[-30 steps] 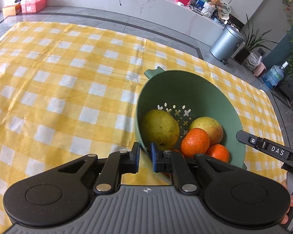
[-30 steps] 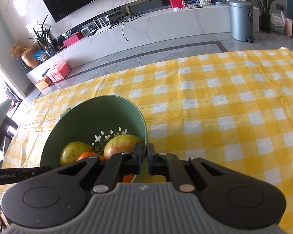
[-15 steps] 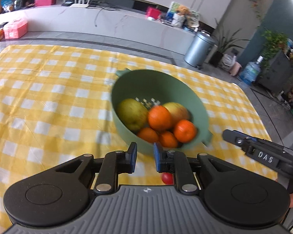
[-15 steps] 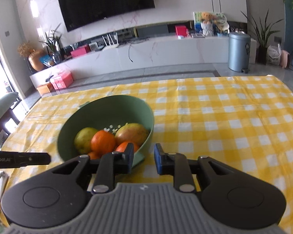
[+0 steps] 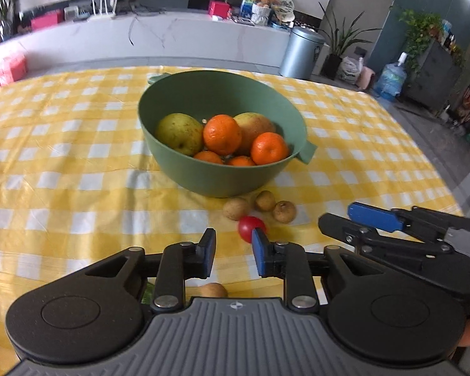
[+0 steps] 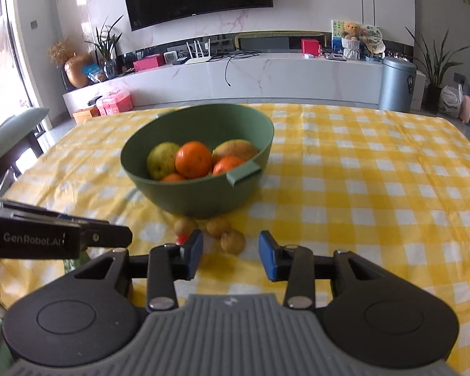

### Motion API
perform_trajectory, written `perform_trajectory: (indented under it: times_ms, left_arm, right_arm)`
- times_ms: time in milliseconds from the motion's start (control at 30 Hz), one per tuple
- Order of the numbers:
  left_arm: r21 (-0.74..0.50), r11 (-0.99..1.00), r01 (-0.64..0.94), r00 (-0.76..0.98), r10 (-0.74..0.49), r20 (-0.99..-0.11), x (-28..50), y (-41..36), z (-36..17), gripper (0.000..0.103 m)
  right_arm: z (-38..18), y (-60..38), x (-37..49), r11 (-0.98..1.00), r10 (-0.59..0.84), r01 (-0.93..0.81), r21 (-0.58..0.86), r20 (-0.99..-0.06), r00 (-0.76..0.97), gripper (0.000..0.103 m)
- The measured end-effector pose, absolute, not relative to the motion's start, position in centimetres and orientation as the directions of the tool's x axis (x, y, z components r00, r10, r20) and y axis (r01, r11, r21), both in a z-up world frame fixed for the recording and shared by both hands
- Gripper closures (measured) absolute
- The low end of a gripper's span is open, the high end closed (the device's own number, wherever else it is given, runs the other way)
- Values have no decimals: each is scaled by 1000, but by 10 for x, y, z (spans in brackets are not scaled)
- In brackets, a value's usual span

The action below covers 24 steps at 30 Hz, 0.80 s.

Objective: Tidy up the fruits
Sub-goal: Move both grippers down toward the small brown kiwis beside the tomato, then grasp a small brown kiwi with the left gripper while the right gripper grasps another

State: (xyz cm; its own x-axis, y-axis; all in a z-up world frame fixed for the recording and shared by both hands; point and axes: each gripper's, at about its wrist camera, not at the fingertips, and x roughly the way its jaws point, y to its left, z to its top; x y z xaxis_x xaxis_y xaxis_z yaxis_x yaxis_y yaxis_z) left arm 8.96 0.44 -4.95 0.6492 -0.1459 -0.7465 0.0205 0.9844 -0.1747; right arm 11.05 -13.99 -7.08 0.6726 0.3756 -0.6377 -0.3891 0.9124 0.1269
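- Right now the green bowl [image 5: 222,175] stands upright on the tabletop [image 5: 78,144], which wears a yellow-and-white checked cloth.
- Inside it lie two yellow-green pears [image 5: 179,133] and several oranges [image 5: 221,134], piled together.
- Just in front of the bowl, on the cloth, sit three small brown fruits [image 5: 235,208] in a cluster, with a small red fruit [image 5: 247,225] touching the group's near side.
- One more brown fruit [image 5: 213,289] lies nearer, partly hidden behind the left claw's body.
- Left claw [image 5: 233,252]: jaws apart and have just been opening, nothing between them; the red fruit shows just beyond its right fingertip.
- Right claw [image 6: 230,255]: jaws apart, wider, also just been opening, empty; a brown fruit [image 6: 232,242] lies on the cloth beyond the gap.
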Motion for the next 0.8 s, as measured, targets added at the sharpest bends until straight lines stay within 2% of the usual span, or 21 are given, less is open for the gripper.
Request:
perform_trajectory:
  times_ms: [200,433,800]
  left_arm:
    - [-140,989,43,708,-129,-695,87,-6,-60,76]
    - [-281,960,2,688,-205,-696,103,4,-73,76]
    - [-324,945,-38,655,-221,-722,132,9,-89,74]
  right_arm:
    - [-86,-134,109,911,364,-400,99,-650,667,66]
    - [-96,-131,118,916,356,-390,95,-642,679,74]
    - [-112,-120,138,909,359,-408,88,-664,656,74]
